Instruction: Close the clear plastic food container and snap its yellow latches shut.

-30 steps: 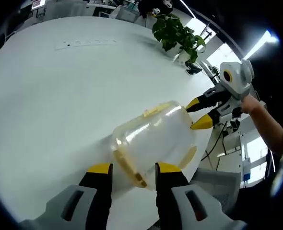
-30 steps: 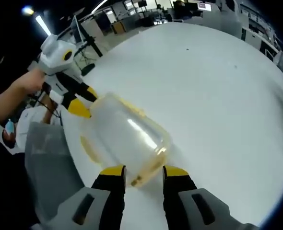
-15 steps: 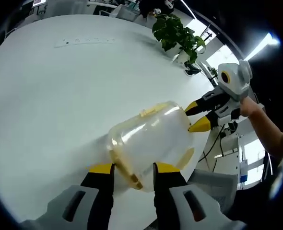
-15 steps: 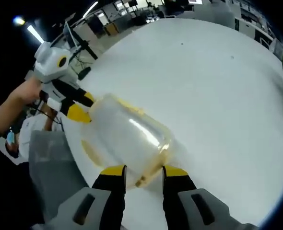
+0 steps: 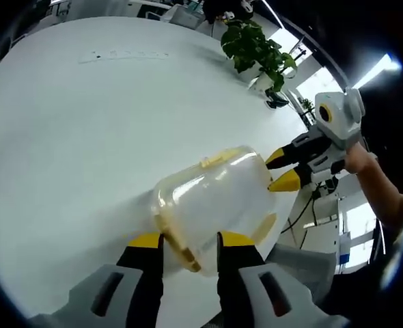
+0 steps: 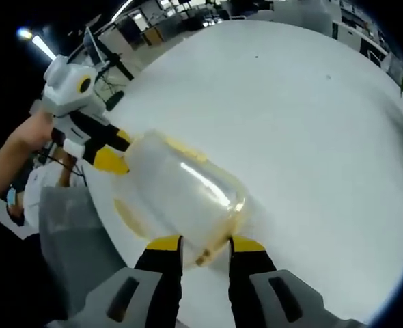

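Clear container (image 5: 215, 201) on white surface (image 5: 72, 130), yellow latch (image 5: 177, 239) between left gripper (image 5: 186, 243) jaws; right gripper (image 5: 283, 171) at far end

Office surroundings beyond the work area

A broad white table (image 5: 85, 123) spreads through both views, with a pale strip (image 5: 123, 56) bearing small dark dots lying far off near its back edge. A leafy green potted plant (image 5: 256, 48) stands at the table's far corner, a dark object (image 5: 278, 101) just beside its pot. A grey chair (image 6: 72, 239) sits just past the table's edge, and a person's bare forearm (image 6: 10, 154) reaches in on that side. Desks and monitors (image 6: 188, 10) line the dim room behind, under a bright ceiling light (image 6: 34, 41)
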